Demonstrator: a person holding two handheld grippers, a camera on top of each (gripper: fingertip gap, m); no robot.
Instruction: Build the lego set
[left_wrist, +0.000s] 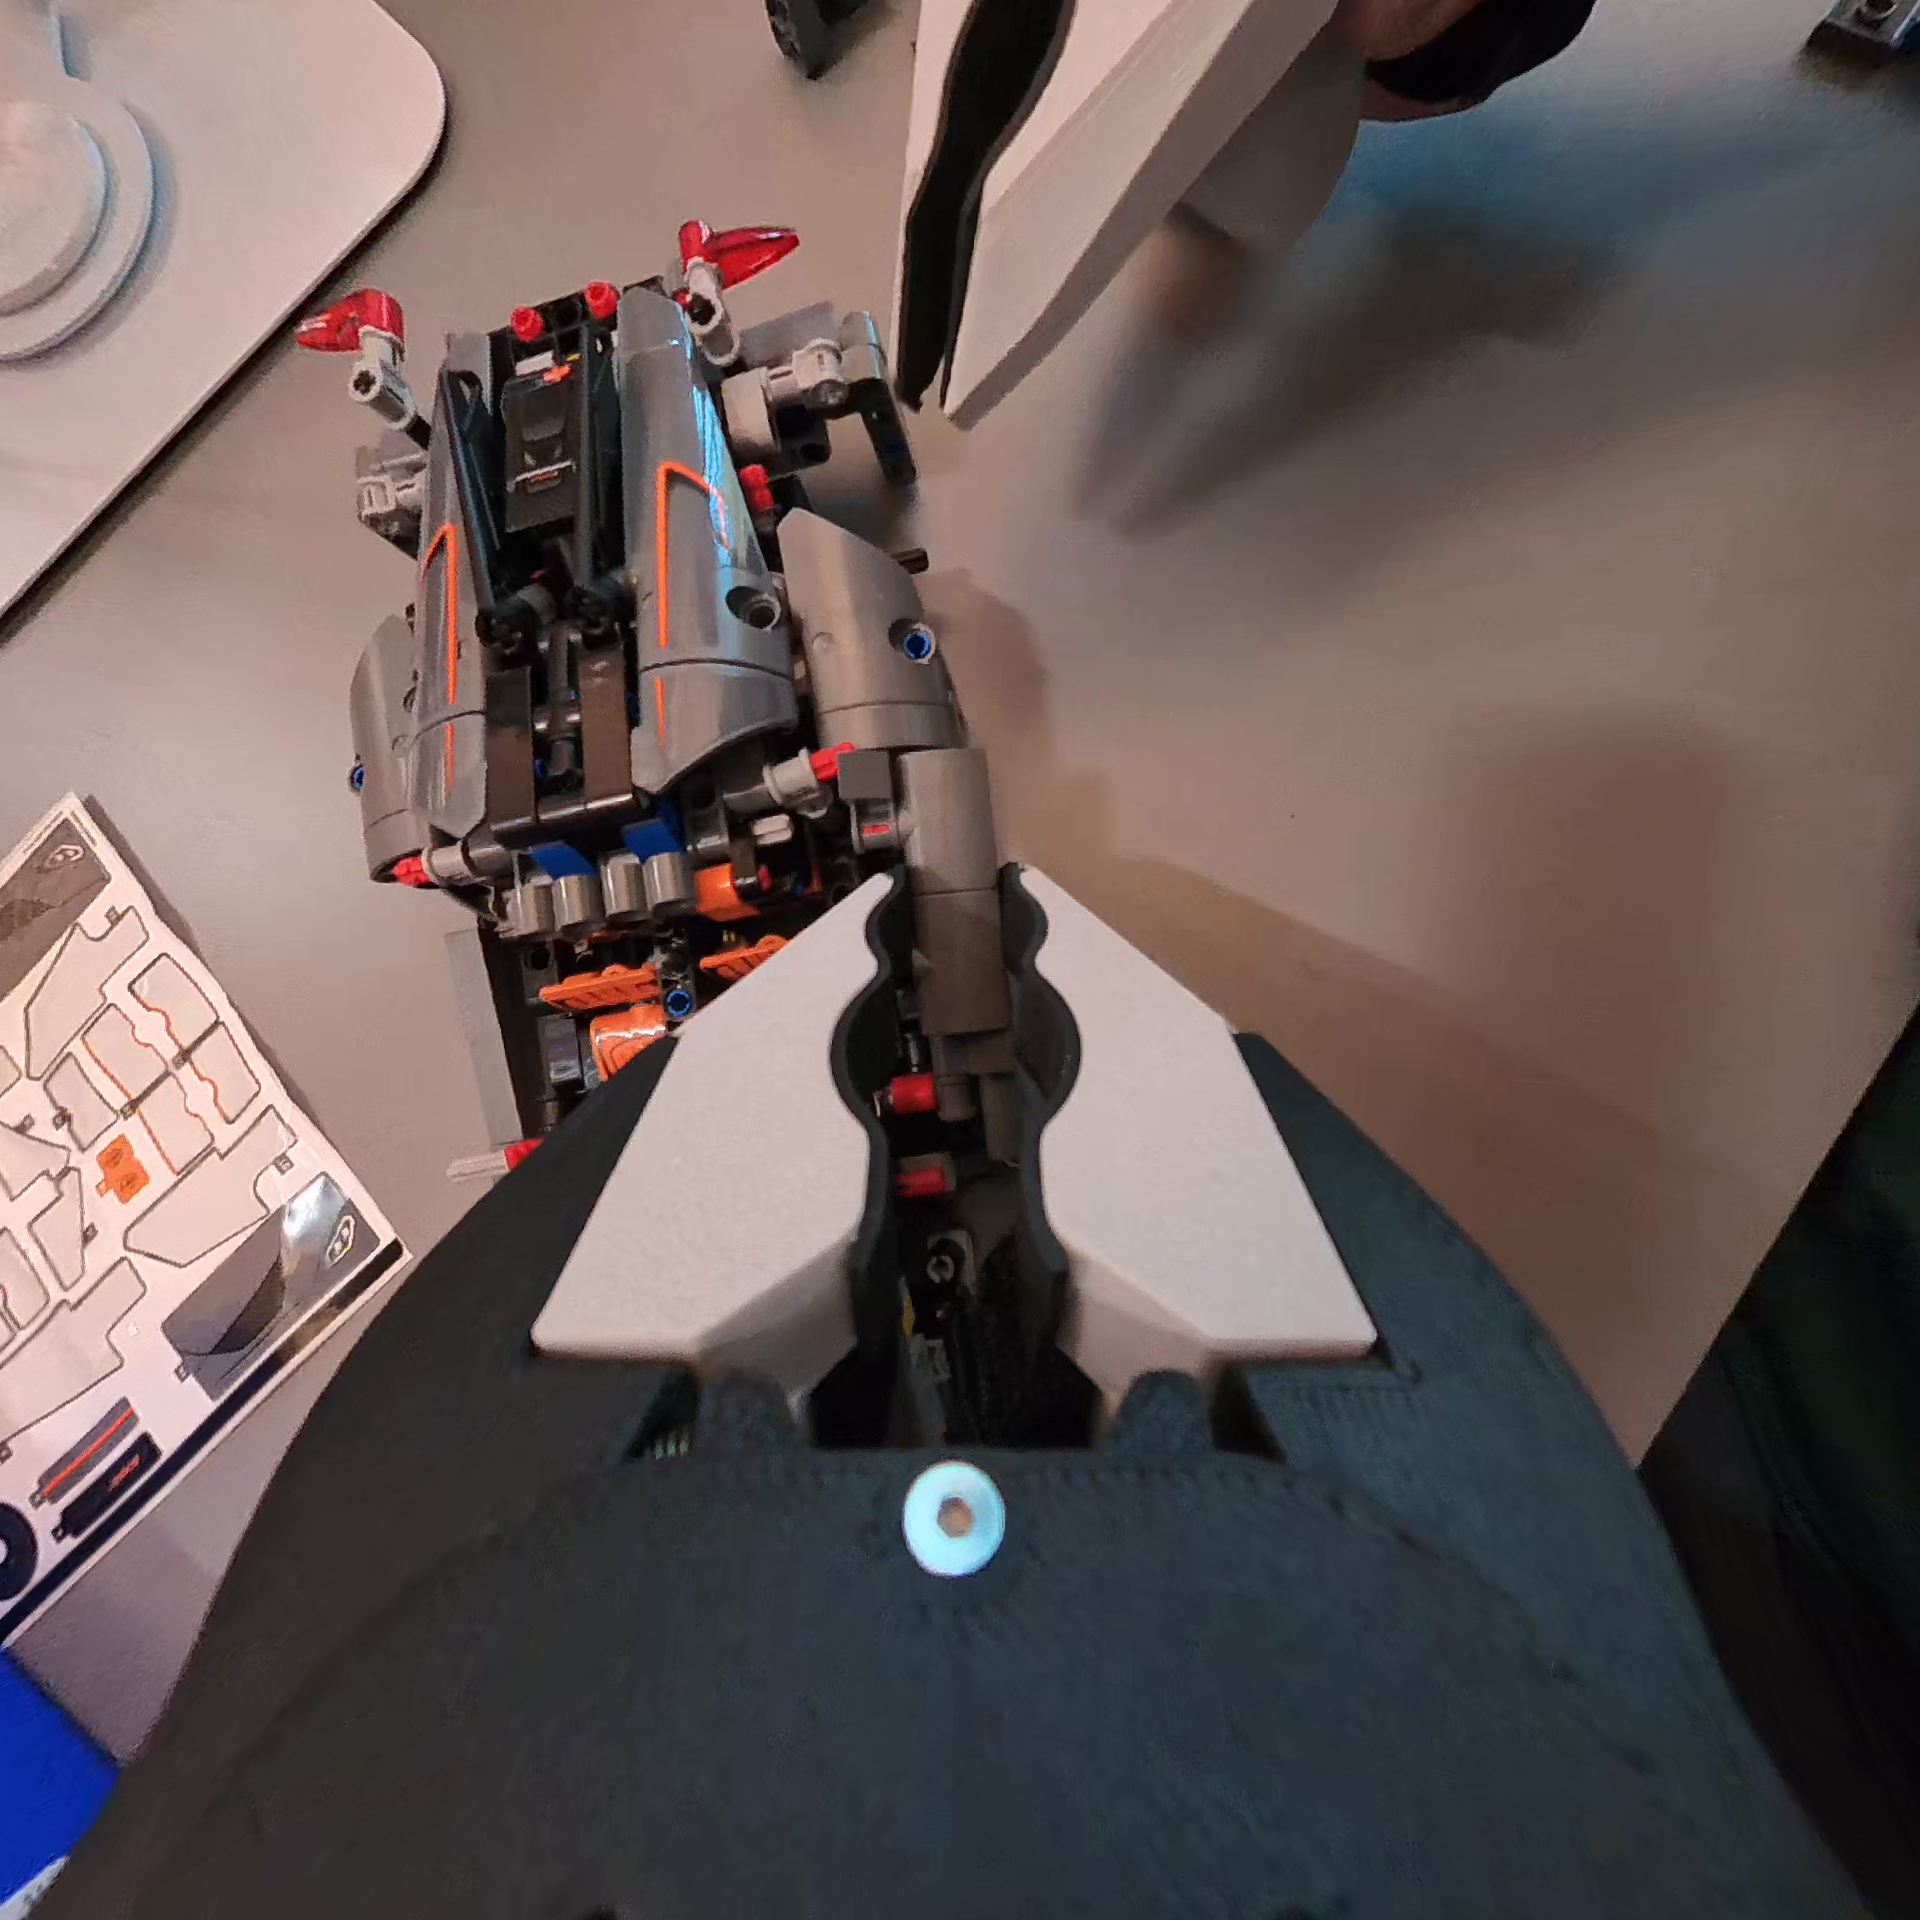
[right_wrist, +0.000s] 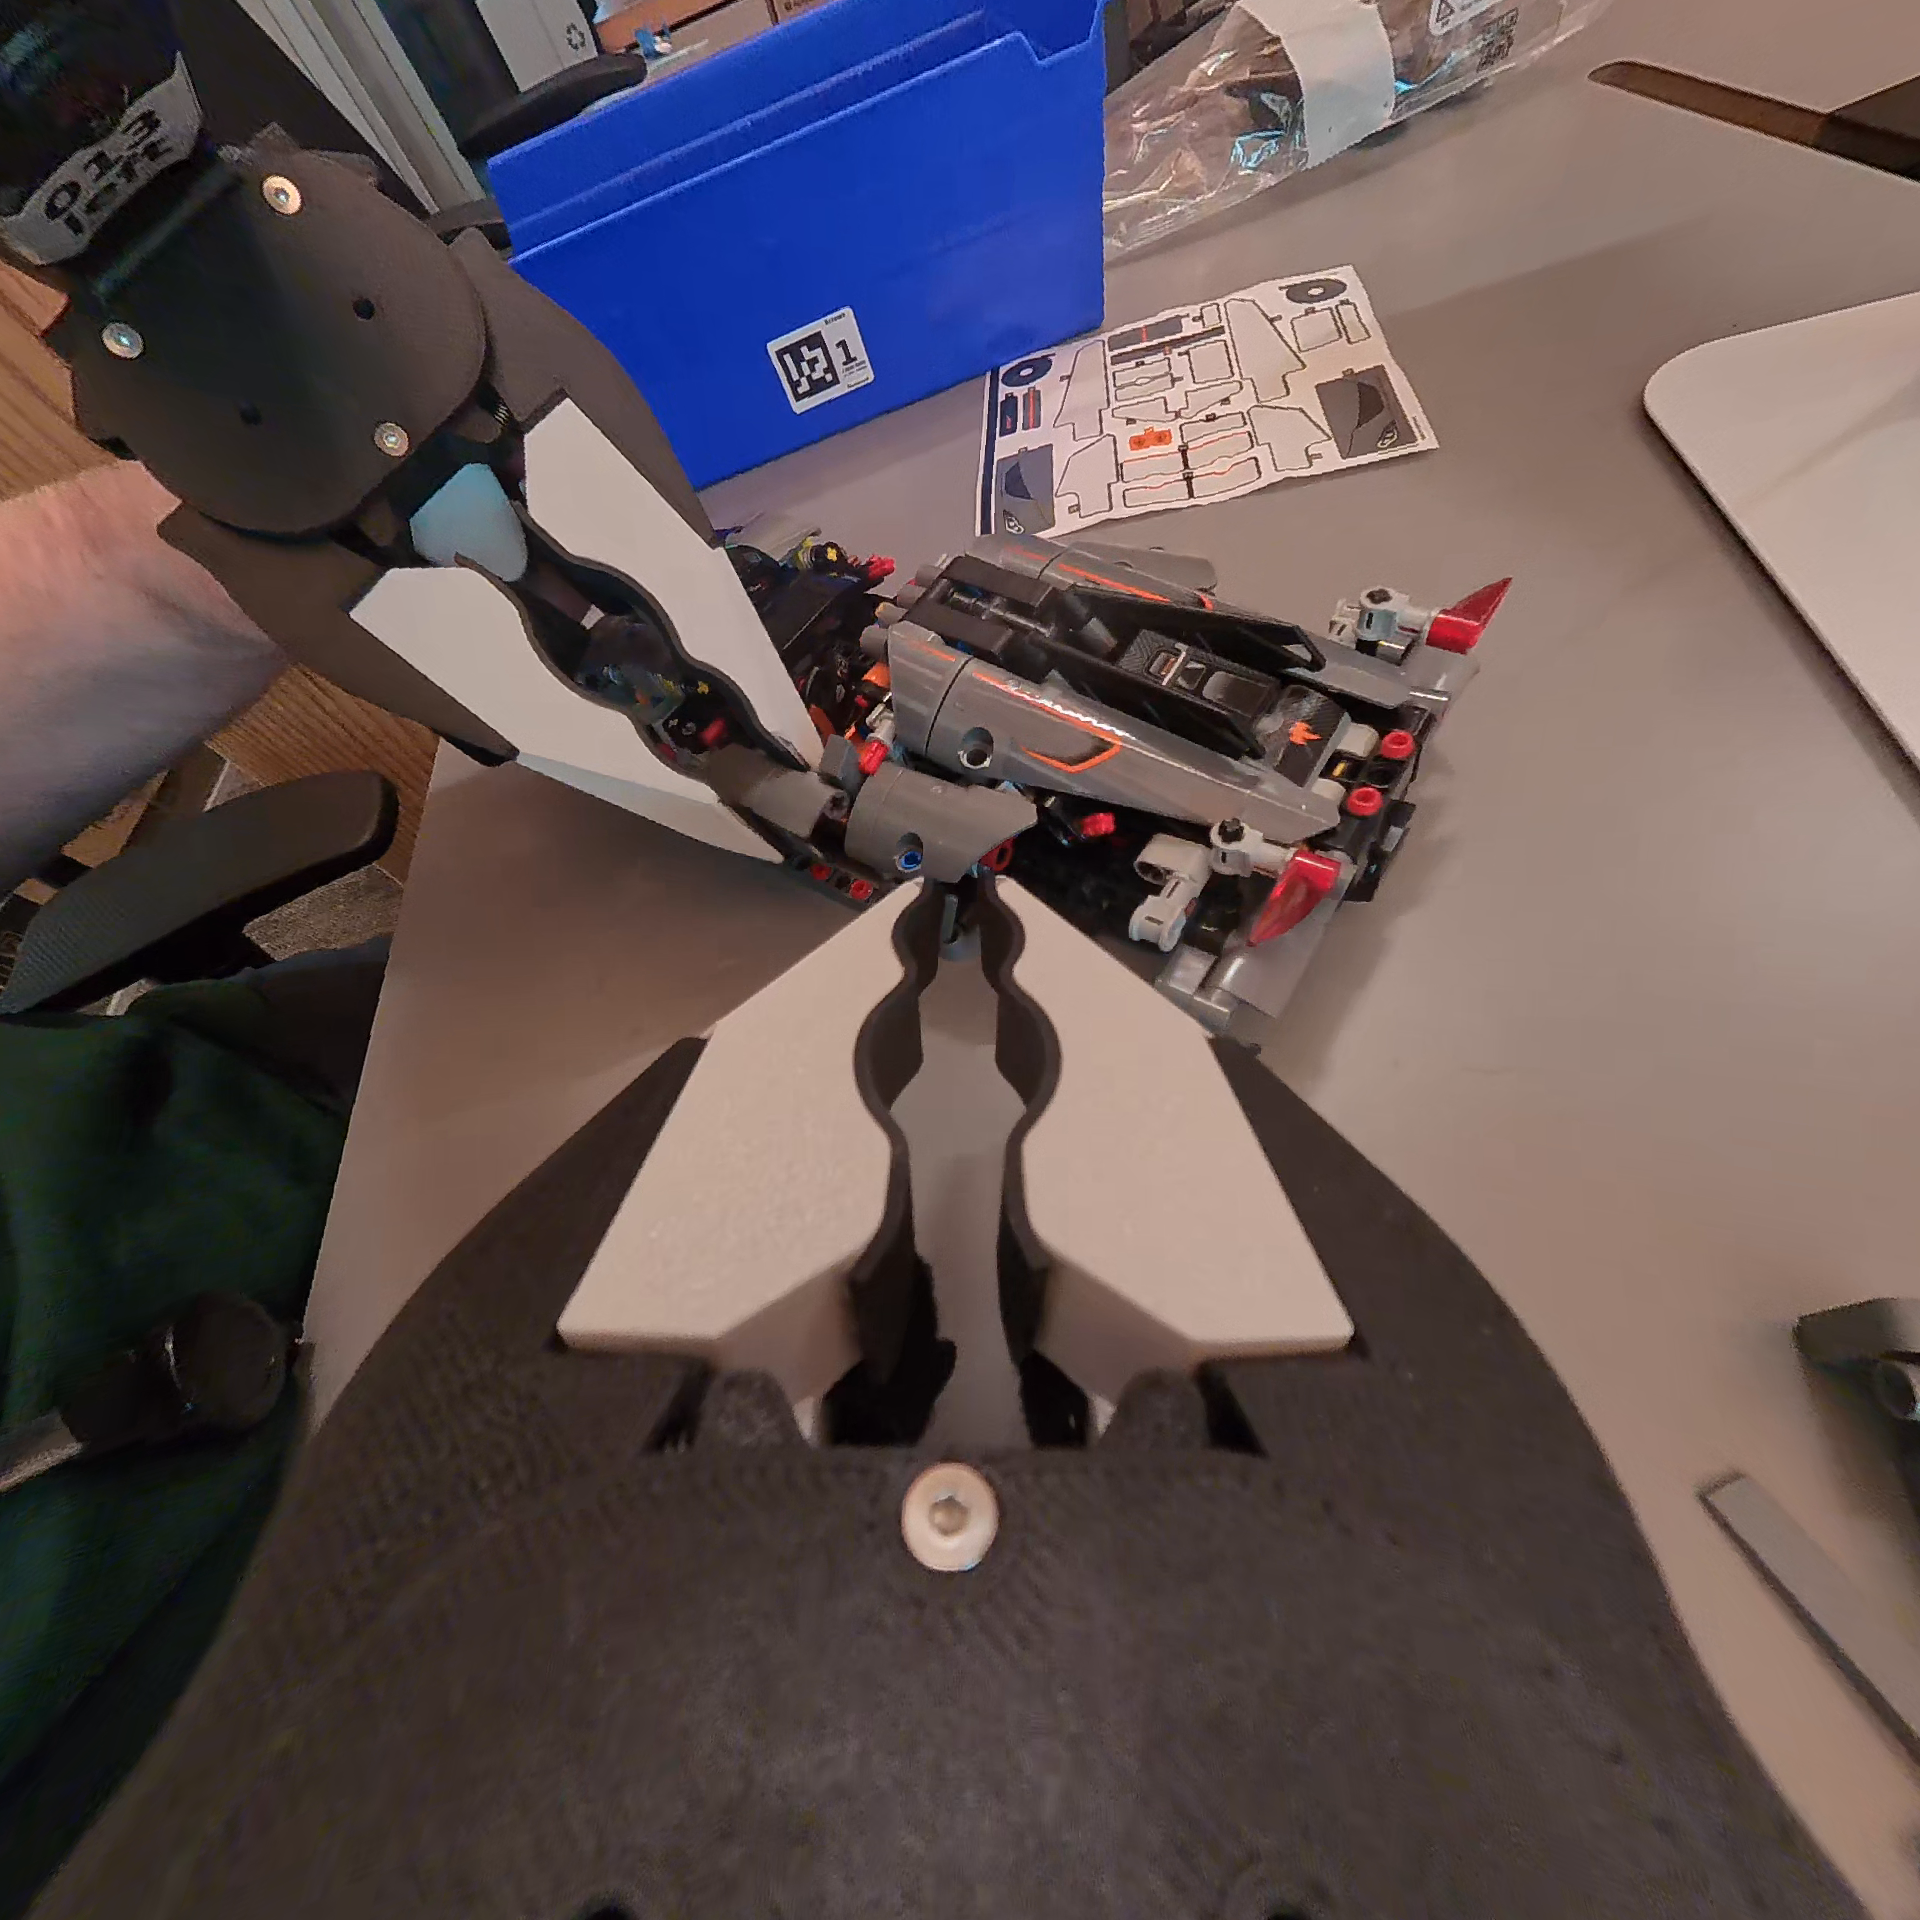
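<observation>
The partly built lego car (left_wrist: 623, 582), grey and black with orange lines and red tail tips, lies on the grey table. It also shows in the right wrist view (right_wrist: 1122, 717). My left gripper (left_wrist: 956, 914) is shut on a grey side beam (left_wrist: 951, 831) at the car's near right edge. It shows at the left of the right wrist view (right_wrist: 800, 800). My right gripper (right_wrist: 953, 899) is nearly shut, with a small dark piece (right_wrist: 951, 920) between its tips, right at the grey fender (right_wrist: 925, 821). It shows blurred at the top of the left wrist view (left_wrist: 930, 400).
A sticker sheet (right_wrist: 1205, 405) lies behind the car, beside a blue bin (right_wrist: 831, 208). A white rounded tray (right_wrist: 1818, 468) sits at the right. Plastic bags (right_wrist: 1299, 94) lie at the back. Loose grey parts (right_wrist: 1870, 1361) lie at the right. The table edge (right_wrist: 405, 831) runs close on the left. One gripper's finger ends stand about 8 cm off the other's.
</observation>
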